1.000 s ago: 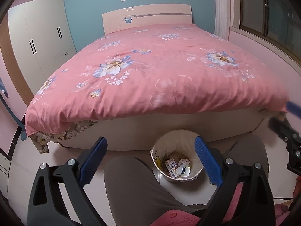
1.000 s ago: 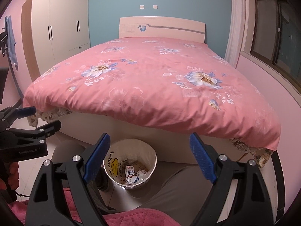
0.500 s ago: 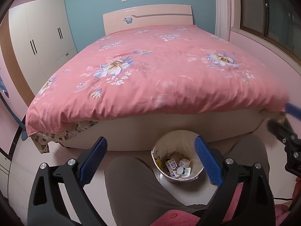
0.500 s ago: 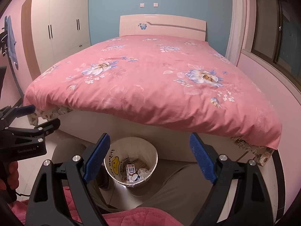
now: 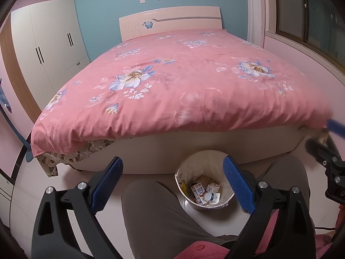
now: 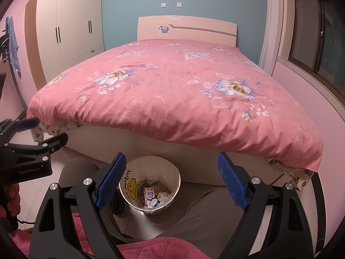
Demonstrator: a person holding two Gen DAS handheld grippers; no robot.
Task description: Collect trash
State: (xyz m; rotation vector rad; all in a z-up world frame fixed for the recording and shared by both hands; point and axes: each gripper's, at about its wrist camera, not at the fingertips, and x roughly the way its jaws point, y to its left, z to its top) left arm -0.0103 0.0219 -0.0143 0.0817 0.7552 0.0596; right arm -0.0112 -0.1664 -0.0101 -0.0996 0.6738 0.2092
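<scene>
On pale floor at foot of bed (image 5: 194,82), white waste bin (image 5: 215,157) holding cartons (image 6: 149,196), between grey-trousered knees (image 5: 163,220), left gripper (image 5: 172,181) spread wide, empty, right gripper (image 6: 171,179) likewise wide, empty.

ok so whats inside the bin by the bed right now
The bin holds a milk carton, a small white bottle, another little carton and brown card. Whatever lies under these is covered.

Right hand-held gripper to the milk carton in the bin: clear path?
Probably yes. The right hand-held gripper is open and empty, the bin has no lid, and the milk carton lies on top of the trash. The person's knees flank the bin but don't cover it.
</scene>
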